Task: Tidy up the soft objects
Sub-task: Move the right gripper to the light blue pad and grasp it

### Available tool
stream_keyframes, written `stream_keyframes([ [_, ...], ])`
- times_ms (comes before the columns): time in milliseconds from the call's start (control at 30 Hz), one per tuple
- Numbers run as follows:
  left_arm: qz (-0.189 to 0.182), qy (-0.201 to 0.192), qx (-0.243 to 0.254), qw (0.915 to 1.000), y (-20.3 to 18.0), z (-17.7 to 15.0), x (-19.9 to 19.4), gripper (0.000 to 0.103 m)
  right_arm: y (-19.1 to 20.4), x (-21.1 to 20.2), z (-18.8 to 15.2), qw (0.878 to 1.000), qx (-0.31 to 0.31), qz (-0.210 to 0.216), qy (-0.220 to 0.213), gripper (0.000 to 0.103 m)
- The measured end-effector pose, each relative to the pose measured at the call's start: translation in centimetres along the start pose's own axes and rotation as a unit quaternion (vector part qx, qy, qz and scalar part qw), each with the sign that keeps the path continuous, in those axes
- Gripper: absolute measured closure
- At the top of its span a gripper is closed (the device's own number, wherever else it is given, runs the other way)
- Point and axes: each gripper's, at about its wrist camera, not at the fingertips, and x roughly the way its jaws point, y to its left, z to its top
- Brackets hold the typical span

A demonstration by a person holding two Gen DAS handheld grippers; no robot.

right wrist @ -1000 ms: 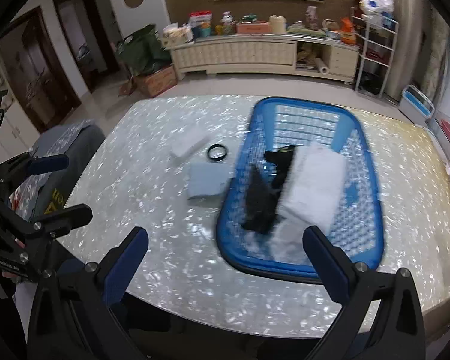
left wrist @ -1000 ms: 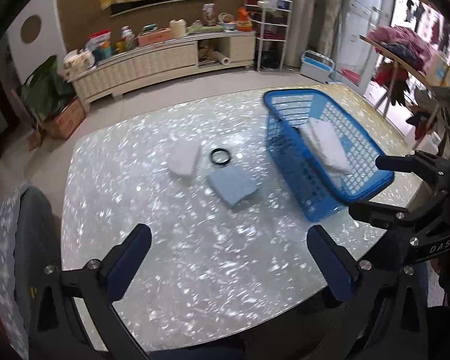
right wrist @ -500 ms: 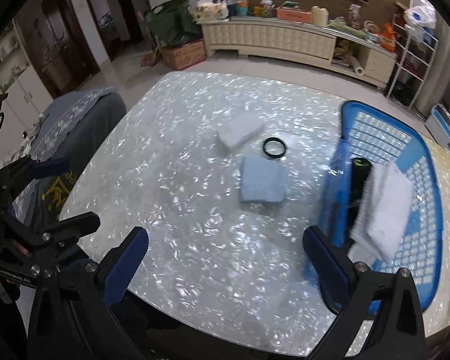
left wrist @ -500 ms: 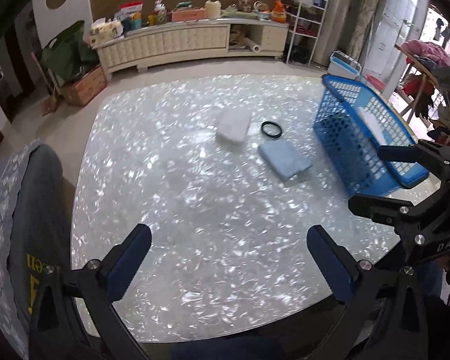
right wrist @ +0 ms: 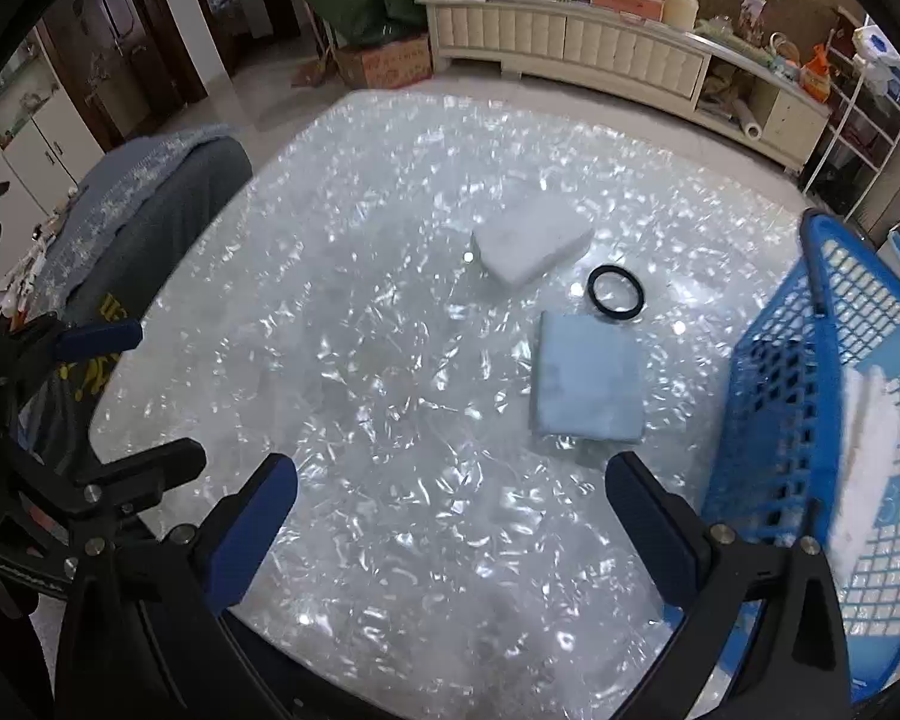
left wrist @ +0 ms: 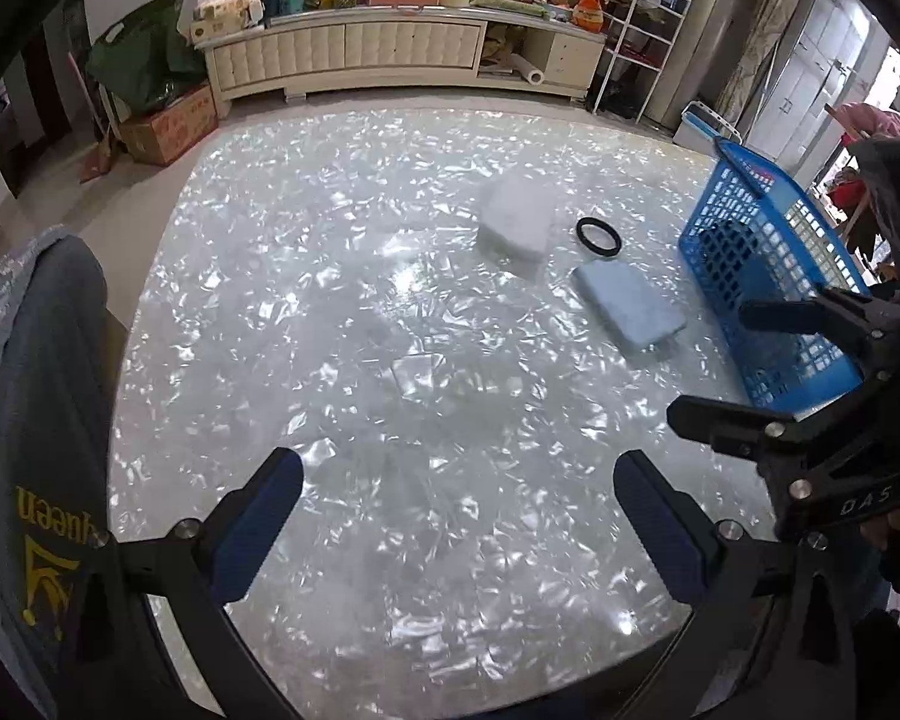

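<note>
A folded white cloth (left wrist: 519,219) (right wrist: 531,243) lies on the shiny table beside a black ring (left wrist: 597,235) (right wrist: 615,292). Nearer to me rests a folded light-blue cloth (left wrist: 630,305) (right wrist: 589,384). At the right stands a blue mesh basket (left wrist: 768,276) (right wrist: 828,408) holding a white cloth (right wrist: 864,468). My left gripper (left wrist: 459,525) hangs open over the table's near part, nothing between its fingers. My right gripper (right wrist: 453,531) is open too, with the blue cloth just beyond its right finger (right wrist: 651,525). In the left wrist view, the right gripper's black frame (left wrist: 810,420) shows beside the basket.
A grey garment (left wrist: 36,408) (right wrist: 144,204) drapes over a chair at the table's left edge. Beyond the table are a long cream cabinet (left wrist: 390,54) loaded with clutter, a cardboard box (left wrist: 171,126), a green bag (left wrist: 144,66) and a white wire rack (left wrist: 642,42).
Both views have swung left over the last second: the basket slid from the middle to the right edge, and the cloths and ring now sit right of centre. Both grippers stayed open.
</note>
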Motion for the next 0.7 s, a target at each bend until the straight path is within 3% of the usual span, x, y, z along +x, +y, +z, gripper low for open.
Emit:
stream_keyframes([
  [133, 0.003, 0.011, -0.003, 0.9999, 0.5, 0.5, 2.0, 0.000, -0.3, 1.9, 0.3, 1.000, 0.002, -0.003, 0.017, 0.000],
  [300, 0.001, 0.022, -0.008, 0.9997, 0.8, 1.1, 4.2, 0.000, -1.6, 4.1, 0.9, 1.000, 0.000, 0.003, 0.028, 0.010],
  [433, -0.009, 0.031, -0.016, 0.9994, 0.7, 1.4, 5.8, 0.000, -2.6, 5.6, 1.3, 0.999, 0.004, 0.000, 0.033, 0.025],
  [700, -0.018, 0.032, -0.015, 0.9992, -0.2, 2.2, 7.6, 0.000, -3.7, 7.7, 1.4, 0.999, 0.004, -0.009, 0.053, 0.041],
])
